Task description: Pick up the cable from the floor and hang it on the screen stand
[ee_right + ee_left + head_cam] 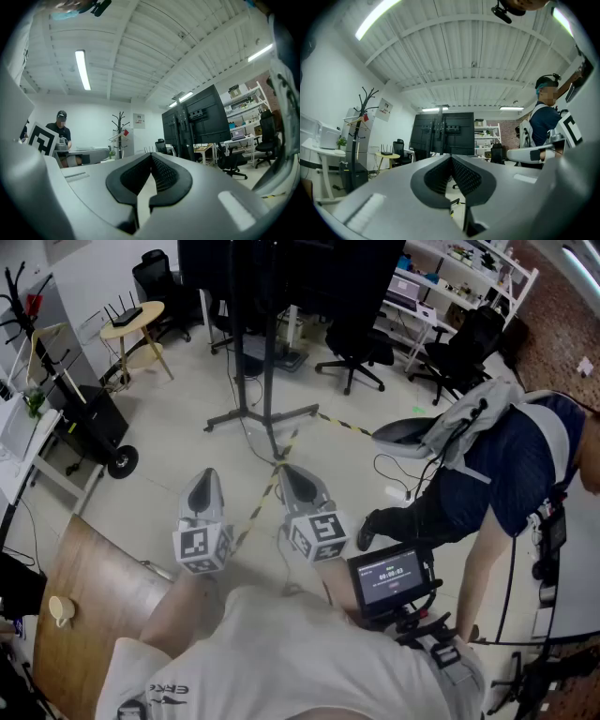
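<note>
Off at 11 o'clock from my left gripper [207,476] sits one round pale-wood side table [131,317]. I hold two grippers, both smooth grey shells. On the left one the ribbed black pads [466,176] meet with nothing between them, and my right gripper [290,472] is closed and empty too. At 12 o'clock rises one screen stand [269,381], a thin black metal pole on flat legs. One thin black cable [378,465] loops on the pale floor [187,381] at 3 o'clock from my right gripper, well apart from it.

floor [178,465]: pale | on it: screen stand [265,381], yellow-black tape [265,491], cable [377,465], office chair [352,371]
</note>
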`<state>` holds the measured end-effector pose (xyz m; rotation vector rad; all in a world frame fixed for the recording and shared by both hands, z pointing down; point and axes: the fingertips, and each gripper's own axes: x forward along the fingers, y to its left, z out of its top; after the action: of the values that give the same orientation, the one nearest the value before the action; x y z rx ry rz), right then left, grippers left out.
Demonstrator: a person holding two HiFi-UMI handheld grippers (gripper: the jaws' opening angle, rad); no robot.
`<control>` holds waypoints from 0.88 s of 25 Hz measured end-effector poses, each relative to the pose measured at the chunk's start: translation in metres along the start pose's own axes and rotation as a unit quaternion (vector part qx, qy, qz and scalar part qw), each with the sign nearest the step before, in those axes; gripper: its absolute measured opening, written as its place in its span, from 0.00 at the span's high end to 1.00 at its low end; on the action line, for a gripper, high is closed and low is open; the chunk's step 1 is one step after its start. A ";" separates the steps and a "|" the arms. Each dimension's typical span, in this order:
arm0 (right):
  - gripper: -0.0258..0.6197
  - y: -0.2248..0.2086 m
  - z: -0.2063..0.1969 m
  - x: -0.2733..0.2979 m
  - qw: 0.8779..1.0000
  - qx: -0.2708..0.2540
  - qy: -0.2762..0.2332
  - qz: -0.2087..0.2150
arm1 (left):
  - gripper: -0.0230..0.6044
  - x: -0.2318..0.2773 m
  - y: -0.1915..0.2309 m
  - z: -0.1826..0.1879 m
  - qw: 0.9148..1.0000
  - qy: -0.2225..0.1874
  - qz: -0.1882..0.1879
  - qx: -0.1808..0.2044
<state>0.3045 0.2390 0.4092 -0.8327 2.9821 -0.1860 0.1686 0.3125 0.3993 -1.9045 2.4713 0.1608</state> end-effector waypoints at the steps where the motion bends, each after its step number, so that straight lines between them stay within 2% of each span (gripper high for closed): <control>1: 0.94 -0.002 0.001 0.000 1.000 -0.001 -0.001 -0.001 | 0.96 0.002 -0.001 -0.001 1.000 -0.001 0.000 -0.001; 22: 0.94 -0.040 0.002 0.001 1.000 -0.011 -0.001 -0.012 | 0.96 0.026 -0.020 -0.012 1.000 0.009 0.003 -0.007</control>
<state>0.3243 0.2045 0.4119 -0.8708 2.9781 -0.1538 0.1821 0.2812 0.4081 -1.9121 2.4932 0.1624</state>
